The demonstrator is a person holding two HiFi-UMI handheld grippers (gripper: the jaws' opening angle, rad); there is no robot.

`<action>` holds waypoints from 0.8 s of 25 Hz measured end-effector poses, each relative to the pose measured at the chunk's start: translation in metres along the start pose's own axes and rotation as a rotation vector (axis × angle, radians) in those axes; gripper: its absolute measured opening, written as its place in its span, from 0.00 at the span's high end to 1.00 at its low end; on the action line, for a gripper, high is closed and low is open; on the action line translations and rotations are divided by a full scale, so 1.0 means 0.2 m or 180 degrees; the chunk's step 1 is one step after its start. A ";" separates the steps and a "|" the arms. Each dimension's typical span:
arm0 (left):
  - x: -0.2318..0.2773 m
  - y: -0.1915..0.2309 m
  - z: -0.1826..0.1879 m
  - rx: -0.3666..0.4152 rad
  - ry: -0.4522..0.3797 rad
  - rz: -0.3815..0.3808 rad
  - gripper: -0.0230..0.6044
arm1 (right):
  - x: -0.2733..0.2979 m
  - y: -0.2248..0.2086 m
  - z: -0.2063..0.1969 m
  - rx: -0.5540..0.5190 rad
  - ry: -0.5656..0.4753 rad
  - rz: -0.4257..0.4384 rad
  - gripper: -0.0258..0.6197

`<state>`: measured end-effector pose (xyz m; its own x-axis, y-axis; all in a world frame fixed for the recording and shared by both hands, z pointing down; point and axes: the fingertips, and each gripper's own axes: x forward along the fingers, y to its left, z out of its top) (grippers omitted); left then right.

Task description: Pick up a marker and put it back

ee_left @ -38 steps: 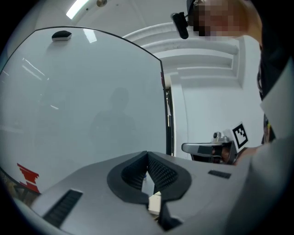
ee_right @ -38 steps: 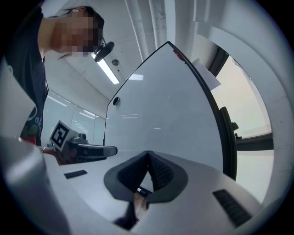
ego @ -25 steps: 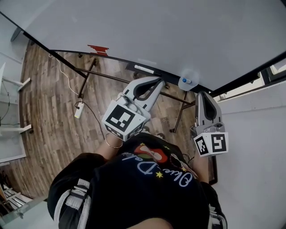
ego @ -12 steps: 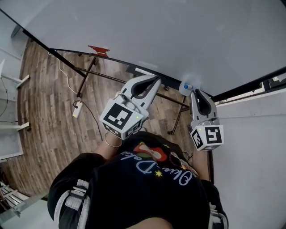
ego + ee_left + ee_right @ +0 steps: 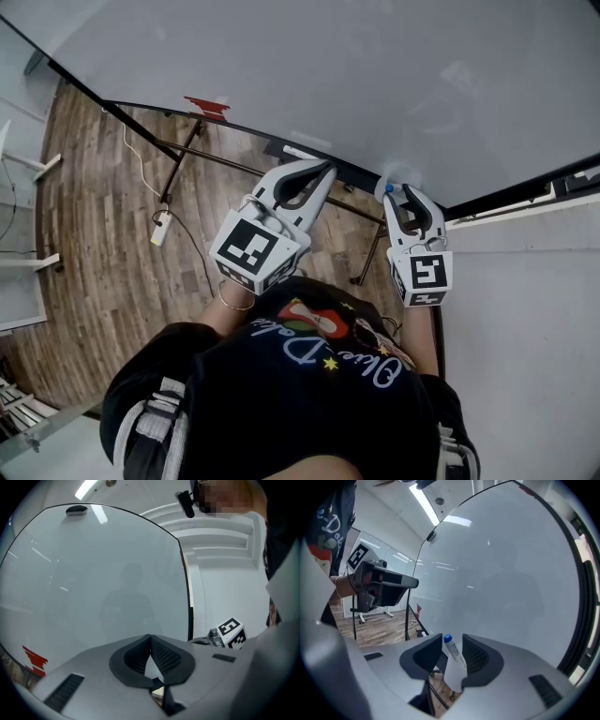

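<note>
- The right gripper (image 5: 398, 192) (image 5: 451, 640), grey with a marker cube at its back, pointed slightly downward at the large white whiteboard with a black frame (image 5: 375, 75) (image 5: 501, 583); its jaws had just been opening and stood wide, with gaps to the pads.
- The white marker with a blue cap (image 5: 390, 187) (image 5: 453, 651) stood between those jaws, cap upward and leaning a little; its lower end sat in a pale, translucent holder (image 5: 455, 677) fixed at the board's lower edge (no pad pressed on the marker, as far as the right gripper view showed).
- The left gripper (image 5: 323, 171) (image 5: 150, 638), of the same grey make, pointed level at the board, well to the left of the right one; its jaws were closed tip to tip, with nothing between them.
- Beyond the left gripper's left side a red printed mark (image 5: 206, 103) (image 5: 35, 660) sat low on the board; beneath both grippers lay a brown wooden plank floor (image 5: 94, 216), with a white power strip (image 5: 164, 228) on it under the left gripper.
</note>
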<state>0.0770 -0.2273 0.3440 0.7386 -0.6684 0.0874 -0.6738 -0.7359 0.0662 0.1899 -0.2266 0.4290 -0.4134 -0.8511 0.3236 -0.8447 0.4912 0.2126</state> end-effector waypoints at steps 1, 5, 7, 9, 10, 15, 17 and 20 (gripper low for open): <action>0.00 0.00 0.00 0.0001 -0.0001 0.0004 0.96 | 0.01 0.00 -0.01 -0.0034 0.0028 0.0006 0.77; -0.01 0.01 0.00 0.0000 -0.0002 0.0027 0.96 | 0.05 0.01 -0.04 -0.0189 0.0174 0.0036 0.75; -0.01 0.01 0.00 -0.0002 -0.0005 0.0047 0.96 | 0.07 0.02 -0.06 -0.0278 0.0229 0.0051 0.75; -0.02 0.02 0.00 -0.0003 -0.0004 0.0068 0.96 | 0.09 0.02 -0.07 -0.0391 0.0282 0.0044 0.75; -0.03 0.02 0.00 -0.0002 -0.0002 0.0079 0.96 | 0.10 0.02 -0.08 -0.0458 0.0310 0.0032 0.74; -0.06 0.04 0.01 -0.0001 -0.0002 0.0135 0.96 | 0.14 0.02 -0.09 -0.0592 0.0373 0.0013 0.76; -0.07 0.04 0.01 0.0001 -0.0002 0.0150 0.96 | 0.14 0.02 -0.09 -0.0569 0.0372 0.0021 0.79; -0.07 0.04 0.01 0.0012 -0.0002 0.0161 0.96 | 0.14 0.01 -0.10 -0.0584 0.0383 0.0009 0.82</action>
<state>0.0603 -0.2244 0.3422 0.7037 -0.7048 0.0898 -0.7101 -0.7017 0.0579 0.1823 -0.2460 0.4566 -0.3630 -0.8268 0.4297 -0.7630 0.5284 0.3723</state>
